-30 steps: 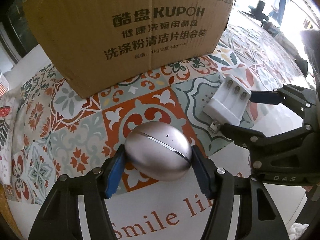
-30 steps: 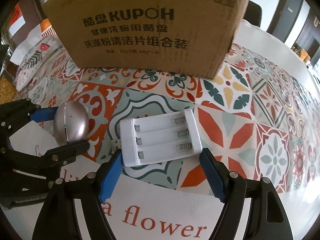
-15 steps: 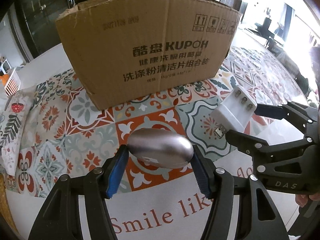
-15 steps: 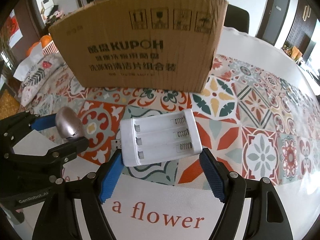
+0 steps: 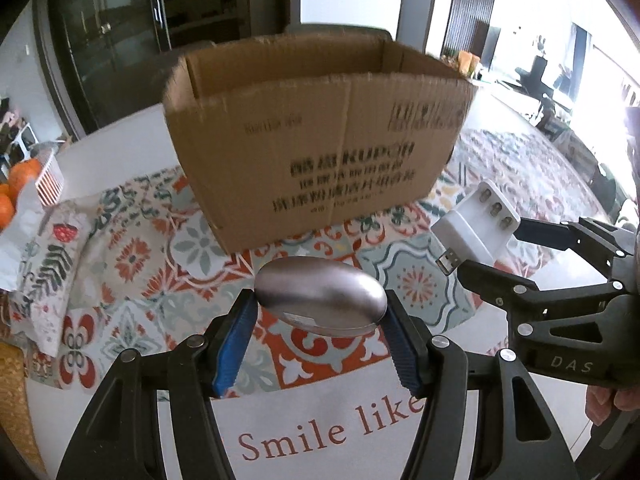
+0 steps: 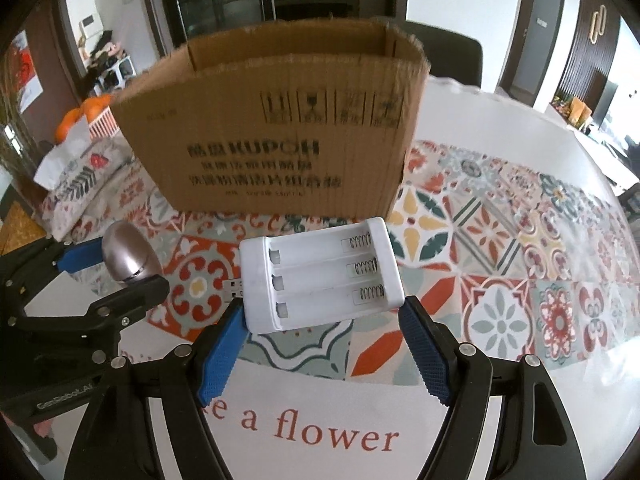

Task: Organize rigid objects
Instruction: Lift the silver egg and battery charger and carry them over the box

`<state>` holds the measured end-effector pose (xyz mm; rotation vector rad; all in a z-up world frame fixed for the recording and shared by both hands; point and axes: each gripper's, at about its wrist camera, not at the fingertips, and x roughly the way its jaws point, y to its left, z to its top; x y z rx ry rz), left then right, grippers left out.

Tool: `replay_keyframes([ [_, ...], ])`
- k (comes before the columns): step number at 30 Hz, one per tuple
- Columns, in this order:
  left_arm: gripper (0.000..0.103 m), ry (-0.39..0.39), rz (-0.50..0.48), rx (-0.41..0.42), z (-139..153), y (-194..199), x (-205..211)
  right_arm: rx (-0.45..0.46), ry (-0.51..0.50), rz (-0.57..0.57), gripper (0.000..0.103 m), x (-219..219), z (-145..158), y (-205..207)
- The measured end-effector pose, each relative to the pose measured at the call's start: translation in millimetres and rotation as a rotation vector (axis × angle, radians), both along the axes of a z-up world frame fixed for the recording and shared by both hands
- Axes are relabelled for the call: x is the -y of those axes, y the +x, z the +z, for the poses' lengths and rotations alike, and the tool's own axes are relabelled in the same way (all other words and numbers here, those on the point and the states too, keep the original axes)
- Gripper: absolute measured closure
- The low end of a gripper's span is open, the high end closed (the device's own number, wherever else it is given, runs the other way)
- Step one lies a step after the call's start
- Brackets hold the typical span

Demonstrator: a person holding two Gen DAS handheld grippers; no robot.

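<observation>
Your left claw clamps the silver egg, right claw the charger; both now lifted off the worktop, box at 12 o'clock next.

Home dining rm: patterned tablecloth, oranges, glass-door cabinet, chair.

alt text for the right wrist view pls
The right gripper holds a white battery charger above a patterned tablecloth, facing an open cardboard box. At left, the left gripper holds a silver egg-shaped object.

"KUPOH" on the cardboard box — "Smile like a flower" on the tablecloth.
</observation>
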<state>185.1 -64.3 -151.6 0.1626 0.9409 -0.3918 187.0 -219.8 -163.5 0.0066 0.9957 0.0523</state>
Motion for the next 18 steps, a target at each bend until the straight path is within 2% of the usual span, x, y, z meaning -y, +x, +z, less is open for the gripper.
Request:
replay_keyframes([
  [8, 0.042, -0.039, 0.027, 0.081, 42, 5, -6, 0.109, -0.005, -0.024, 0.026, -2, 44, 1],
  [18, 0.042, -0.077, 0.031, 0.17, 87, 13, -6, 0.212, 0.047, -0.024, 0.026, -1, 91, 7],
])
